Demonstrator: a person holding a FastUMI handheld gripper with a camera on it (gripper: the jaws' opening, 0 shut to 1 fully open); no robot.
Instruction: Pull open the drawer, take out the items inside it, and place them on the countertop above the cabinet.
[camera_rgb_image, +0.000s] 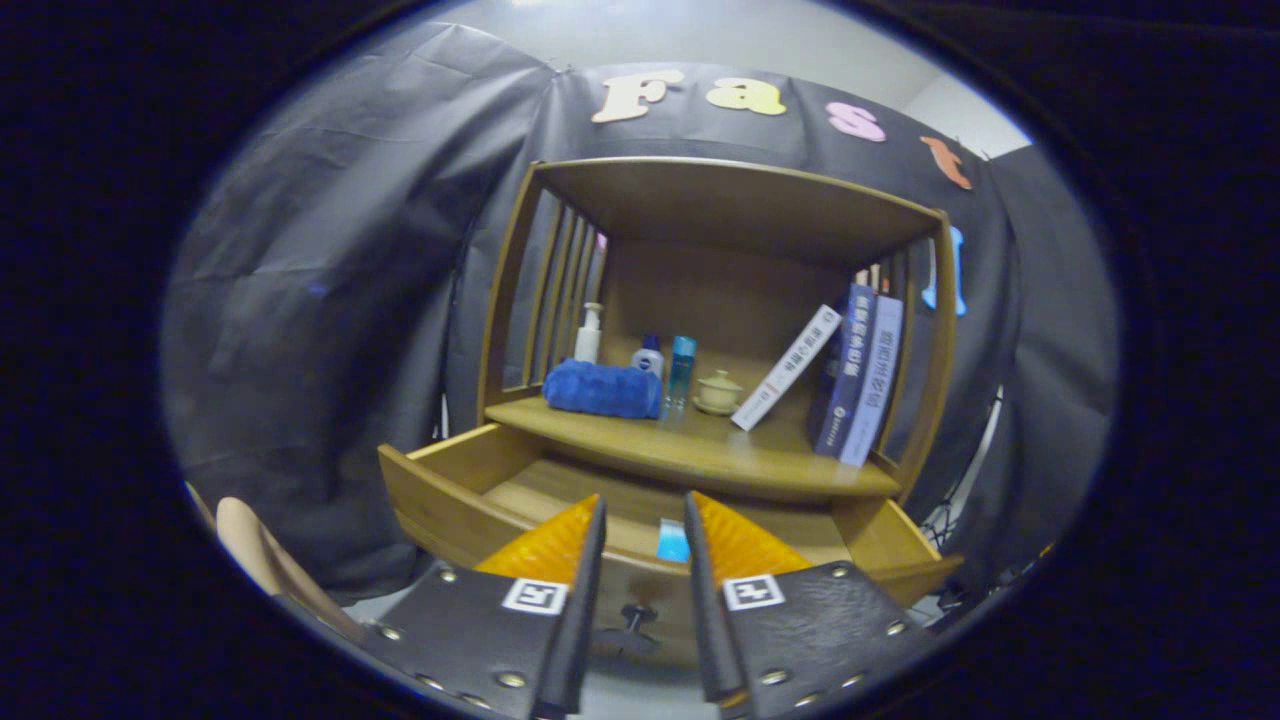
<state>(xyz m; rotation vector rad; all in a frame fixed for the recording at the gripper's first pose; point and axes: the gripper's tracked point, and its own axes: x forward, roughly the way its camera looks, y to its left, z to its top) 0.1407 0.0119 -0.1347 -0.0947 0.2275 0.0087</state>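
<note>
Now the drawer (470, 490) stands pulled out beneath the tabletop (700, 450), and your claw (645, 520) hovers above its front edge, fingers parted with nothing between them. A small blue item (673, 541) lies on the drawer floor just ahead, seen through the gap. Dip straight down, keep the fingers either side of it, and clear the knob (634, 617) and the drawer front.

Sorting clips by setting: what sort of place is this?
Probably a staged recording booth: black cloth wall behind a wooden cabinet with books, open drawer. The fingers hang open above it.
</note>
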